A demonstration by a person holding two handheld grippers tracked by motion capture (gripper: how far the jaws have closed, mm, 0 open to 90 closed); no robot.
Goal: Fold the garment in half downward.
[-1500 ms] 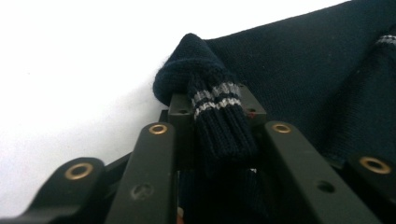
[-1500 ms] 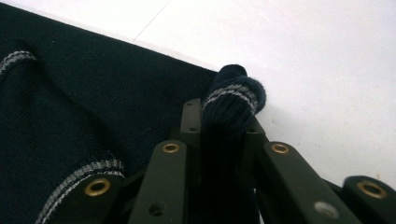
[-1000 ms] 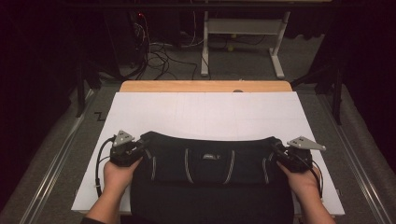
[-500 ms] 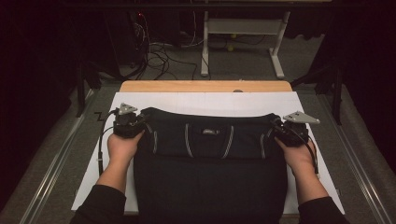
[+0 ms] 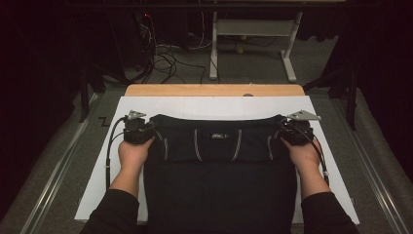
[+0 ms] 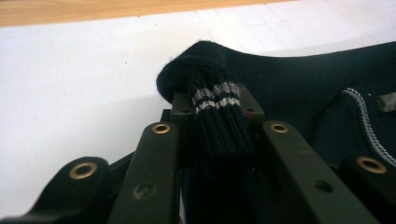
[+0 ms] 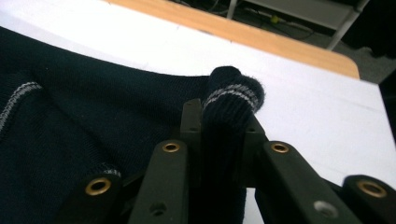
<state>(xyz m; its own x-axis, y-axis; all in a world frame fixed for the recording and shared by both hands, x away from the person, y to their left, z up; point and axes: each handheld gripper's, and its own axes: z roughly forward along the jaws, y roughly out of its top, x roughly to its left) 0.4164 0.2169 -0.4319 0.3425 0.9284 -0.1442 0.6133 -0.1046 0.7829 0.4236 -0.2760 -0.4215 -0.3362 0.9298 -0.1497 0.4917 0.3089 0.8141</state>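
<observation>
Grippers, left (image 5: 146,130) and right (image 5: 287,130), are clamping the dark sweater's (image 5: 219,146) corners; you are carrying it farther up the white board (image 5: 219,105) than before.

The garment (image 5: 221,161) lies on the table (image 5: 341,161) before me, my left hand-held gripper (image 5: 138,130) at its left corner, my right hand-held gripper (image 5: 296,130) at its right.

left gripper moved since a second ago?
Yes. In the high view the left gripper, shut on the dark garment, has gone up the picture toward the wooden strip at the table's far edge, taking that corner along.
</observation>
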